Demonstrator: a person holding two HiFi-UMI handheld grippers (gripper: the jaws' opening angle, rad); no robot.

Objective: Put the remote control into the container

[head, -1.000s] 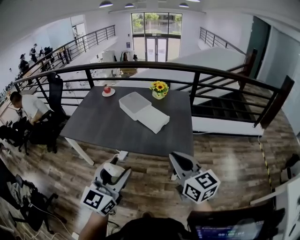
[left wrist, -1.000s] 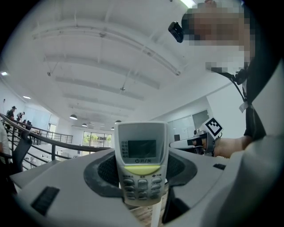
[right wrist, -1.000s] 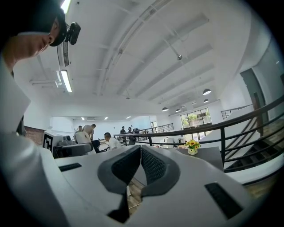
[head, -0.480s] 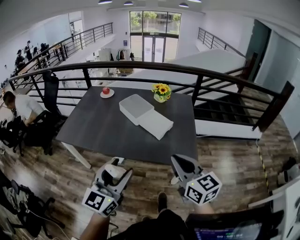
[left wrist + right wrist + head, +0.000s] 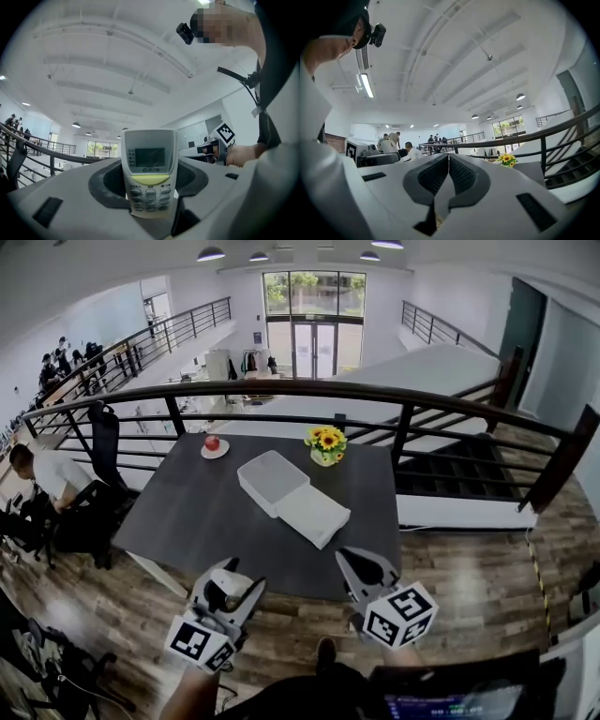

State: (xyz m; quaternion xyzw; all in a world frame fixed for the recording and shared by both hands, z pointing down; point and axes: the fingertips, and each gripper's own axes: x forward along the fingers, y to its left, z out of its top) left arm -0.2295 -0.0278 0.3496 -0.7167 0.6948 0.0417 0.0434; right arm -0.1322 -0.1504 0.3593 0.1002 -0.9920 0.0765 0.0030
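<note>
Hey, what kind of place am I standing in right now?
Probably an open-plan office on an upper level. A black railing runs along the edge with stairs beside it. A seated person is at the left, and an office chair stands by the dark table.

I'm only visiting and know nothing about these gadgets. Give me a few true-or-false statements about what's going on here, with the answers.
1. The left gripper grips the remote control. True.
2. The right gripper holds something too. False: its jaws are shut with nothing between them.
3. The remote control lies in the container. False: it is in the left gripper, not at the container.
4. Sunflowers stand on the table. True.
</note>
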